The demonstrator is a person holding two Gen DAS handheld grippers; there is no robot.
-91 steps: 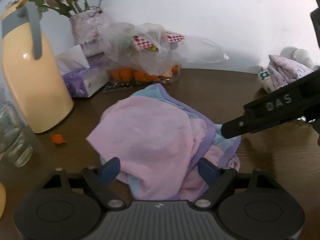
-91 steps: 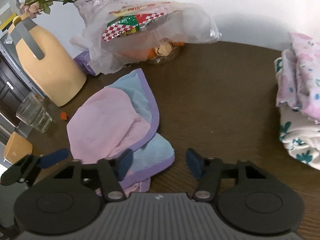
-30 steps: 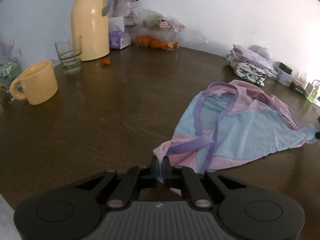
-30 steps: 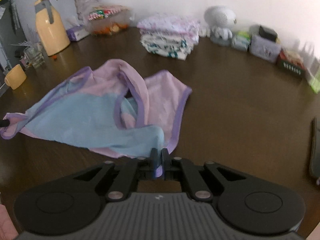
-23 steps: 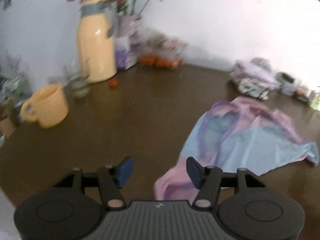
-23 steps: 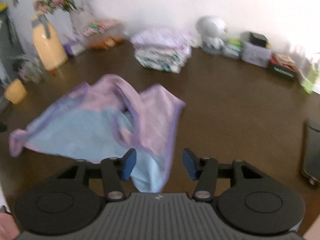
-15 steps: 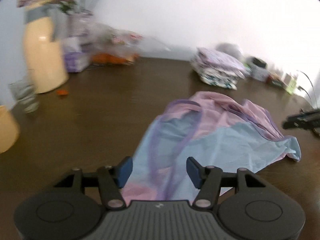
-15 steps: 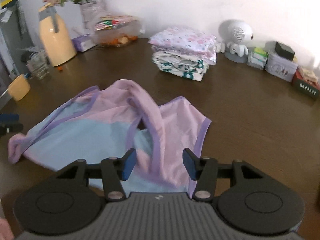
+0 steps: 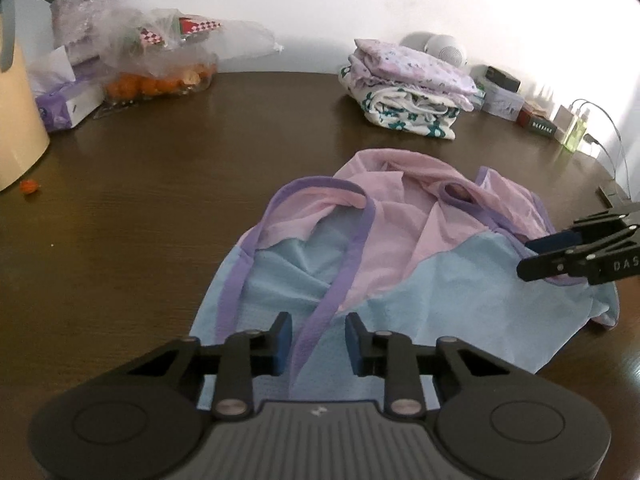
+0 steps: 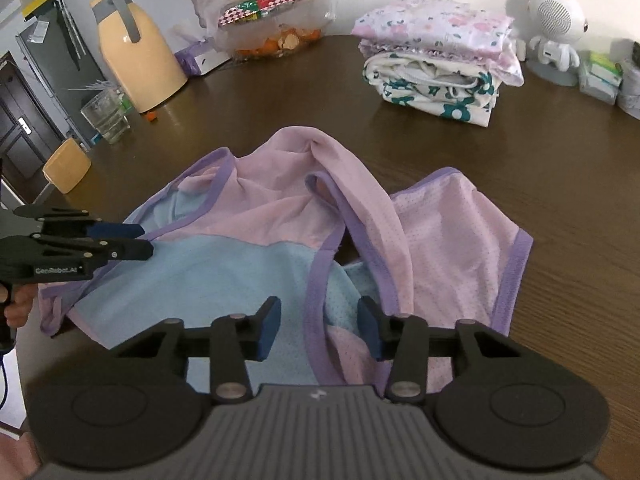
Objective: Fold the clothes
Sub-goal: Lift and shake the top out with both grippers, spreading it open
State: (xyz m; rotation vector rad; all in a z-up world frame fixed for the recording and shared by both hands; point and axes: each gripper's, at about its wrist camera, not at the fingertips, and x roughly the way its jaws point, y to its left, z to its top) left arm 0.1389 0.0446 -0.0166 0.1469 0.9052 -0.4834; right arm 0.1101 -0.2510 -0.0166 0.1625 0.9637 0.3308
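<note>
**Left-wrist view: garment lying loose between two narrowing grippers**

Left-wrist and right-wrist views are both being filled by a pink, blue and purple-trimmed garment (image 9: pixel 400 264), which is lying rumpled on the dark wooden table (image 9: pixel 160 208), in front of the stack of folded clothes (image 9: pixel 408 88) standing further back. The left gripper (image 9: pixel 318 338) is being held above the garment's blue near edge, its jaws having just been closing; a purple strap is running between them, yet the pads are not being pressed on it, so a narrow gap is being left. The right gripper (image 10: pixel 318 326) is being held above the garment's opposite near edge, jaws likewise having just been closing, a purple seam passing between them untouched. Left of the garment, a yellow jug (image 10: pixel 136 60) and a glass (image 10: pixel 106 116) are being seen.
</note>
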